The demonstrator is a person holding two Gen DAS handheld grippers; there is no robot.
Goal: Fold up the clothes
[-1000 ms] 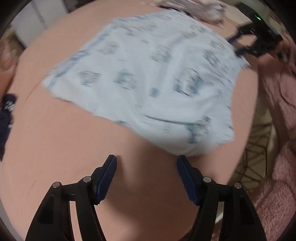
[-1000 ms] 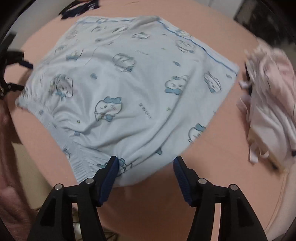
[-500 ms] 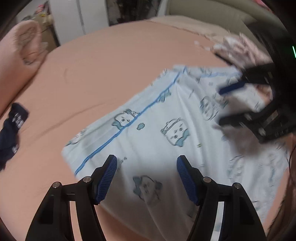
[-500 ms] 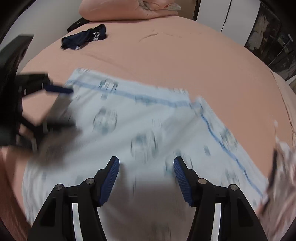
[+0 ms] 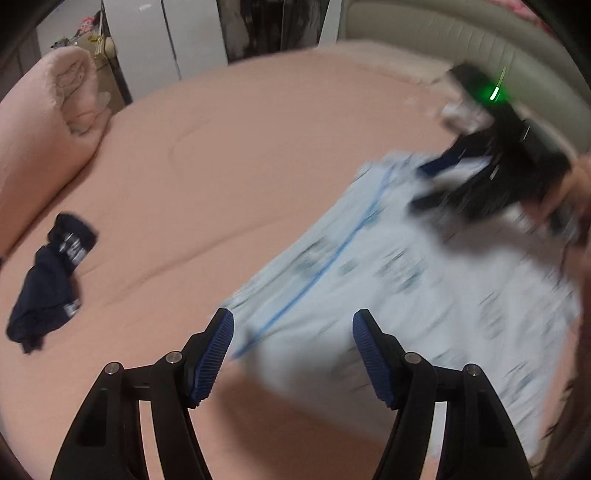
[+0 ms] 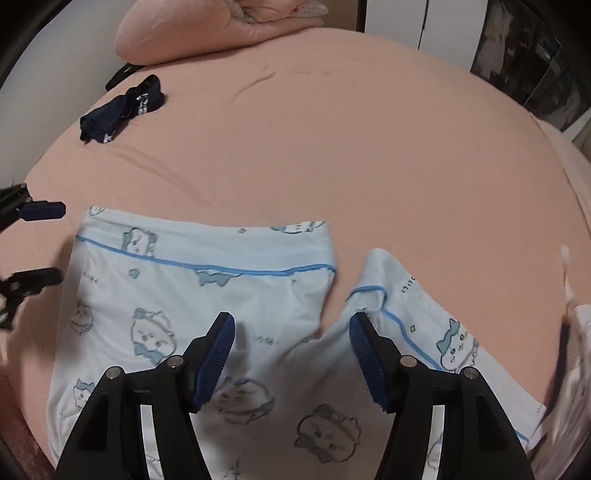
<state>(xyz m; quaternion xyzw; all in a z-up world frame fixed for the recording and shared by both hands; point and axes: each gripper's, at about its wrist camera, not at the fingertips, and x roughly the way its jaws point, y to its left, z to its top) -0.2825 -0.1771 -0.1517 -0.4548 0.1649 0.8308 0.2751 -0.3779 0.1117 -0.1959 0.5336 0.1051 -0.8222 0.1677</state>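
Observation:
Light blue shorts (image 6: 177, 295) with a cartoon print and blue piping lie flat on the pink bed (image 6: 332, 147), leg hems toward the far side. My right gripper (image 6: 291, 325) hovers over the notch between the two legs, its jaws opening with nothing pinched in them. The left gripper (image 6: 61, 243) shows at the left edge beside the shorts' left leg hem. In the left wrist view the shorts (image 5: 406, 280) are blurred. My left gripper (image 5: 293, 321) stands open above their near hem corner, and the right gripper (image 5: 424, 186), held by a hand, hangs over the far side.
A crumpled navy garment (image 6: 122, 110) lies at the bed's far left, also seen as the navy garment (image 5: 48, 288). A rolled pink duvet (image 6: 207, 29) sits at the back. Pale pink clothes (image 6: 576, 350) lie at the right edge. A padded headboard (image 5: 443, 33) bounds the bed.
Both grippers have travelled across the shorts from the waistband end to the leg-hem end, and both views now face up the bed. The shorts stay flat.

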